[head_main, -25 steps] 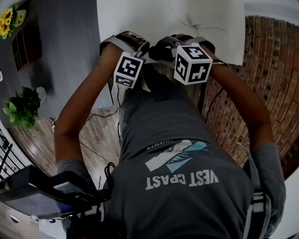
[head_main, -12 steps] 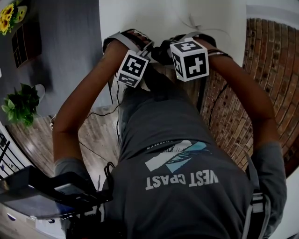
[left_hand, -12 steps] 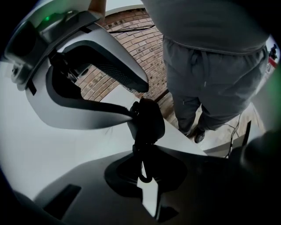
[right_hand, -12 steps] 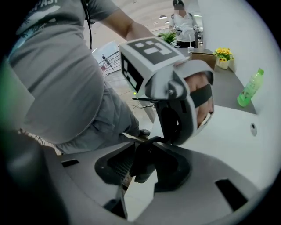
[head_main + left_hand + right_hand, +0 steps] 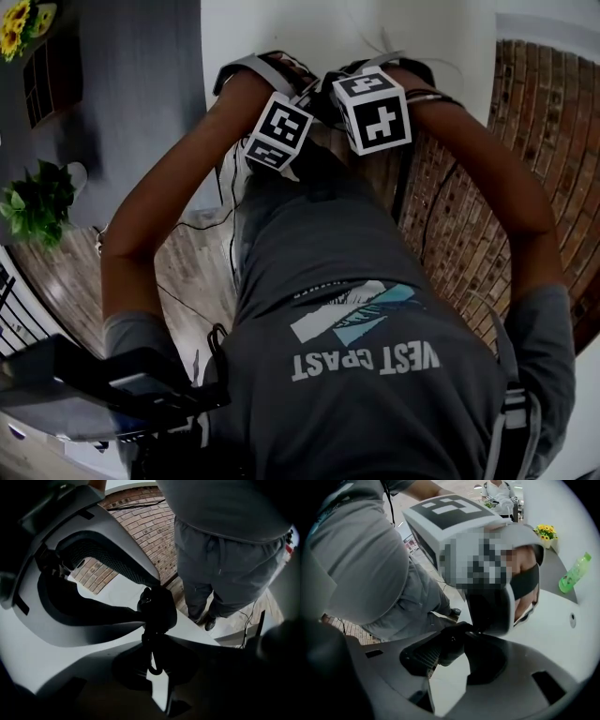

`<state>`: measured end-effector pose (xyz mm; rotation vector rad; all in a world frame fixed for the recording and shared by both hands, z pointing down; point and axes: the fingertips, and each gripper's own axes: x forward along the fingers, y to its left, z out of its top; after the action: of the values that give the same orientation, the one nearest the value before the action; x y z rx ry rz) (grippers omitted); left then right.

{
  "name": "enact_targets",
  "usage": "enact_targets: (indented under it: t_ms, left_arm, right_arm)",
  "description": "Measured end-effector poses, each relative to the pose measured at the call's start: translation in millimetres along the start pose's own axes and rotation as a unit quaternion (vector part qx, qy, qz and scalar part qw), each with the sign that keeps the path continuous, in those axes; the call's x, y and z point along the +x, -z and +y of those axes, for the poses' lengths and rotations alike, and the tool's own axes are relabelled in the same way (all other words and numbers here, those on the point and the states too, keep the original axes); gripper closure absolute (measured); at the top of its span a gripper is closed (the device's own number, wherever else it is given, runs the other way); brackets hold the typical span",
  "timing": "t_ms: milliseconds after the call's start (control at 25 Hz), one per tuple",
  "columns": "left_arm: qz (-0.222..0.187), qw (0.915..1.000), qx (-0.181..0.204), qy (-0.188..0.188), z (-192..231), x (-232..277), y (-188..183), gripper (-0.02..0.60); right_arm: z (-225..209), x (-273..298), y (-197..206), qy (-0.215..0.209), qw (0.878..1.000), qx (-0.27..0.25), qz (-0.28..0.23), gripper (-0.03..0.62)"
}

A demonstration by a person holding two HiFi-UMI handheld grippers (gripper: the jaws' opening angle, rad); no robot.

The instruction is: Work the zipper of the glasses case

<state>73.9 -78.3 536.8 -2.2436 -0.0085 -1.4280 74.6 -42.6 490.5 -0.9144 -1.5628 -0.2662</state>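
Glasses case (image 5: 157,609) shows only as a small dark lump, held in the air between two hand-held tools that the person has close against the body, at the near edge of a white desk (image 5: 281,23). In the head view it is hidden beneath the two marker cubes. Left claw (image 5: 153,644) is almost pressed together and pinches a thin dark cord (image 5: 152,665) that hangs from the lump (probably the zipper pull or its loop, though it is too dark to be sure). Right claw (image 5: 461,637) is spread wide, its jaws having just been opening. The dark lump sits between them, with the ribbed pad (image 5: 419,656) close beside it but seemingly not pressing on it. The step in hand looks like a re-grip by the right claw while the left one holds the pull. To do it well, the left pinch should be firm and steady so the cord does not slip out. The right pads should be set squarely on either side of the case body, not on its tip, before they close. The pull that follows should run along the line of the zipper teeth rather than sideways, so the slider does not jam and the case does not twist free.
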Motion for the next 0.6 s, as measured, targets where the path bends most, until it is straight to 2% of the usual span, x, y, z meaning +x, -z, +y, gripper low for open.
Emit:
enact_targets:
  t_ms: [160,280,440,600]
  left_arm:
    - [-0.001,0.9999,-0.014,-0.004,0.2,0.4,3.0,0.561]
    - [-0.004,0.9998,-0.018,-0.003,-1.1,1.7,2.8,0.561]
    - [-0.006,0.9998,-0.021,-0.001,-2.9,3.5,3.1,0.561]
    - [-0.006,0.9997,-0.022,0.001,-3.8,4.8,3.1,0.561]
  right_arm:
    - [3.8,-0.9,5.5,0.013,1.0,-0.002,-0.002,0.453]
    - [7.2,-0.4,8.7,0.018,0.999,0.019,-0.023,0.454]
    - [14.9,-1.7,10.1,-0.009,0.994,0.077,-0.074,0.454]
    - [14.8,-7.4,6.2,-0.03,0.977,0.158,-0.143,0.454]
